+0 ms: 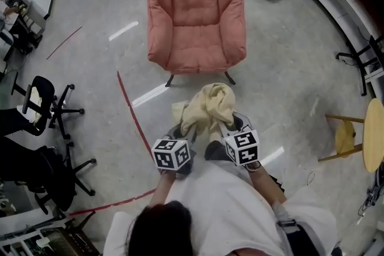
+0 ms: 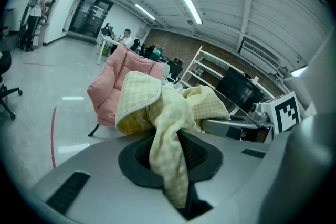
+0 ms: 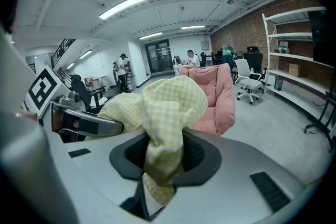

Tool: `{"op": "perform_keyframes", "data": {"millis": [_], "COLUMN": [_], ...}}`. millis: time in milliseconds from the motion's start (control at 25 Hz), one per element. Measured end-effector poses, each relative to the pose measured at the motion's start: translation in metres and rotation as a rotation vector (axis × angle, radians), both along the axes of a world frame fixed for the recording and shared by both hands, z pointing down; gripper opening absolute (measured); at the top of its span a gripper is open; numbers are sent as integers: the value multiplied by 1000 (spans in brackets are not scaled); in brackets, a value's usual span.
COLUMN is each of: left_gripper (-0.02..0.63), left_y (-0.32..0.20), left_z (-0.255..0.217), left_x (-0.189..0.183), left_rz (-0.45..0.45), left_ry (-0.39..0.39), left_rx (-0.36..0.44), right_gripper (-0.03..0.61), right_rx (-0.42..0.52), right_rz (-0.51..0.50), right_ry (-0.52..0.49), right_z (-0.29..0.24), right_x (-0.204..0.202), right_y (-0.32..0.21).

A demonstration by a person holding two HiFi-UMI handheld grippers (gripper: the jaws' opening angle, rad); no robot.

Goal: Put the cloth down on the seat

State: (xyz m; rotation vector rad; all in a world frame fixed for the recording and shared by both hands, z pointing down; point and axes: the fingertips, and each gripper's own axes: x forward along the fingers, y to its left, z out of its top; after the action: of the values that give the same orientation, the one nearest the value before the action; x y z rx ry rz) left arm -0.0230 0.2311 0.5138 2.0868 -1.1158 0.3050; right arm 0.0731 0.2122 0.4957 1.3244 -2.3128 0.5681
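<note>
Cloth (image 1: 207,106), pale yellow and checked, hangs bunched in the air between the two grippers, above the floor (image 1: 288,81) and just short of the pink armchair (image 1: 197,15). The left gripper (image 1: 180,132) has its jaws clamped on one fold, and the right gripper (image 1: 233,126) is clamped on another. The seat (image 1: 198,51) ahead is bare.

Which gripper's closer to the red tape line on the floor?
Left. In the head view the left gripper sits just right of the red tape line; the right gripper is farther right, beyond it. Both are shut on the yellow checked cloth.
</note>
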Motion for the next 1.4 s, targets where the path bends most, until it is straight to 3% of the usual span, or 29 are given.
{"op": "perform_keyframes", "data": {"millis": [720, 1120, 1400], "left_gripper": [67, 67, 67], "left_y": [-119, -157, -192], "left_z": [2, -3, 8], "left_x": [61, 60, 54], "left_rz": [-51, -60, -44], "left_ry": [-24, -53, -32], "left_rx": [-10, 17, 21], "right_gripper": [115, 115, 115], "right_rx": [11, 24, 33], "right_rz": [-34, -21, 3], "right_ry": [-6, -20, -5], "right_z": [2, -3, 1], "right_x": [58, 62, 54], "right_y": [-124, -158, -190]}}
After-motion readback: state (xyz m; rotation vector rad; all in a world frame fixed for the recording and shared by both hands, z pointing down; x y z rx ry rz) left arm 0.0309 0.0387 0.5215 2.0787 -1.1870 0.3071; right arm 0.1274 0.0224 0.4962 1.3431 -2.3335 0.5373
